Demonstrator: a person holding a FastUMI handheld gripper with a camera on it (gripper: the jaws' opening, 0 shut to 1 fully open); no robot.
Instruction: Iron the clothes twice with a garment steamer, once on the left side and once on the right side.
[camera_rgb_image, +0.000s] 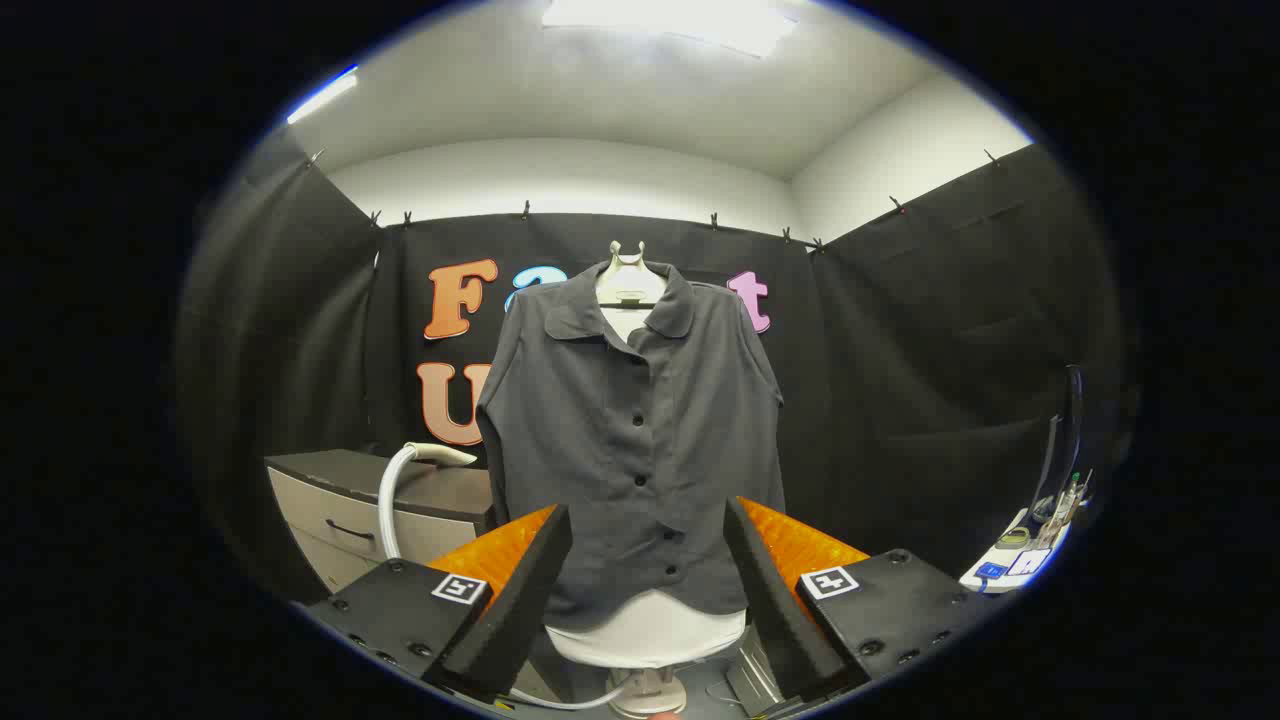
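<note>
A dark grey buttoned shirt (640, 440) hangs on a white mannequin torso (648, 628) straight ahead, beyond the fingers. The steamer's white head and hose (412, 462) rest on a low cabinet to the left of the shirt. My gripper (648, 520) is open, its two fingers spread wide with the shirt's lower hem seen between them at a distance. Nothing is held between the fingers.
A grey cabinet with a drawer (345, 500) stands left of the mannequin. A white table edge with small items and a glass (1030, 545) sits at the right. The mannequin's stand base (648, 695) is low between the fingers.
</note>
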